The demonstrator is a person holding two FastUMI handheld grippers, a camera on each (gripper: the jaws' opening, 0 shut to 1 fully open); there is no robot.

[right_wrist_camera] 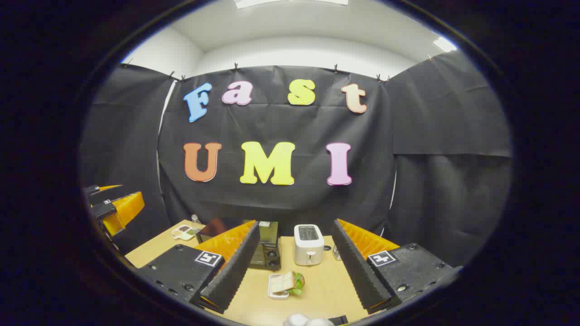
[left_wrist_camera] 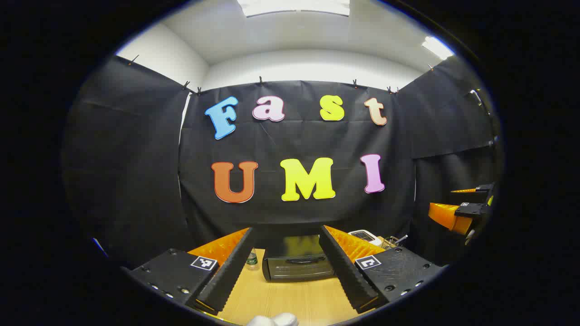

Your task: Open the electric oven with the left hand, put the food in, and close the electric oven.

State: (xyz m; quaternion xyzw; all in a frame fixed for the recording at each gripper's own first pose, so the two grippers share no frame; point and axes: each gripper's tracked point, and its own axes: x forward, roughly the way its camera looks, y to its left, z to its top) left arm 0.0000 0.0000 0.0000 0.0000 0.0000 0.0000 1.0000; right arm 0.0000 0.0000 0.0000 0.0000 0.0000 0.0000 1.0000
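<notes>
Both sets of jaws were spread wide with nothing in them, held up well above the table (right_wrist_camera: 317, 290). The left gripper (left_wrist_camera: 287, 267) was aimed at the oven (left_wrist_camera: 299, 262), which sat toward the back edge with its door shut and the handle across the front. The right gripper (right_wrist_camera: 294, 267) hung over the food, a sandwich (right_wrist_camera: 285, 283) on a small tray nearer the front edge, with a toaster (right_wrist_camera: 308, 244) just behind it and the oven to the toaster's left.

My guess at what could go wrong: the handle looked thin, so a slightly off approach might slip and shove the oven back. The sandwich looked loosely stacked too, so a hard pinch could squash it or spill the filling.
</notes>
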